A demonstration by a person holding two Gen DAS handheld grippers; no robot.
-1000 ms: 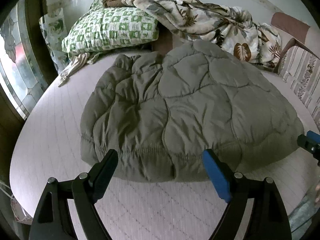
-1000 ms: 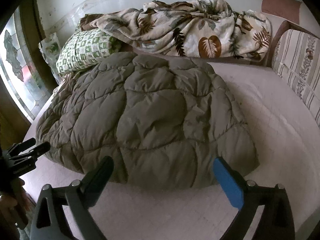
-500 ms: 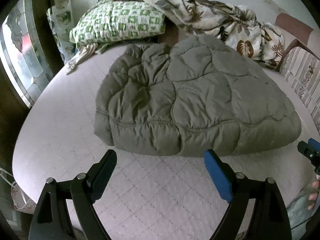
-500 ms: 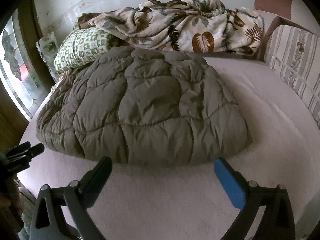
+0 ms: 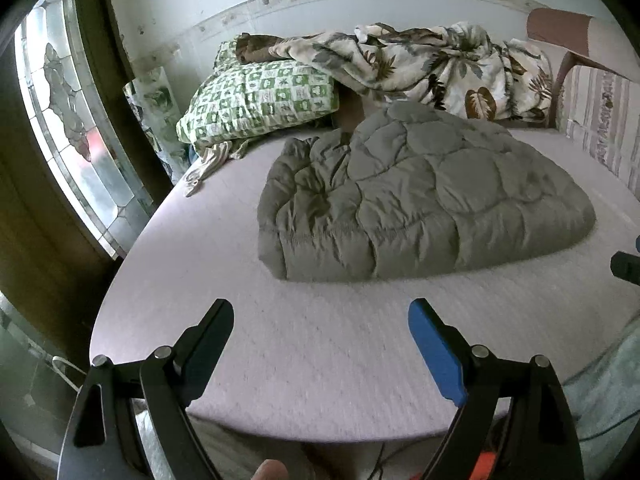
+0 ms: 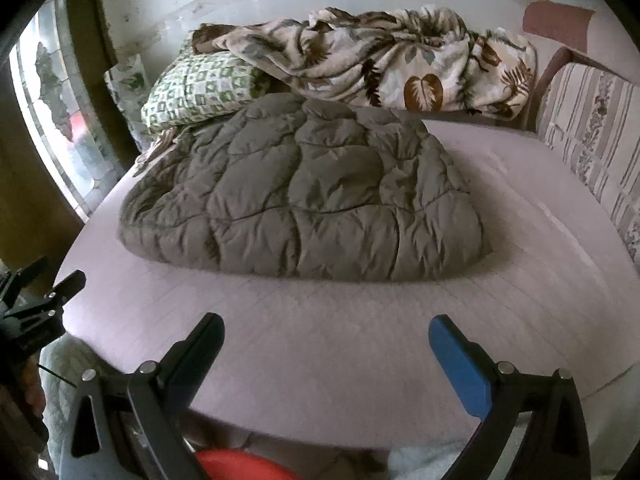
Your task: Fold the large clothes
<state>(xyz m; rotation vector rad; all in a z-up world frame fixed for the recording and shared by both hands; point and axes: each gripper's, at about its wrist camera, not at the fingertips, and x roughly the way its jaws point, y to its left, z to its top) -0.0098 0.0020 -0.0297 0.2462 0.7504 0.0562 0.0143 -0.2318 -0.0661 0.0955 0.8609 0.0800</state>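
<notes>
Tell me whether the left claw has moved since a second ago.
Yes. The left claw has pulled back from the folded grey quilted jacket: its tips overlapped the jacket's near hem earlier, and bare mattress now separates them.

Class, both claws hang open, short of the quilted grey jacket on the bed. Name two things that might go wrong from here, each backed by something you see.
1. The quilted grey jacket looks thick and puffy; the left claw or right claw might pinch only its top layer.
2. The leaf-print blanket and green pillow sit right behind it, so pushing it back could snag them.
</notes>
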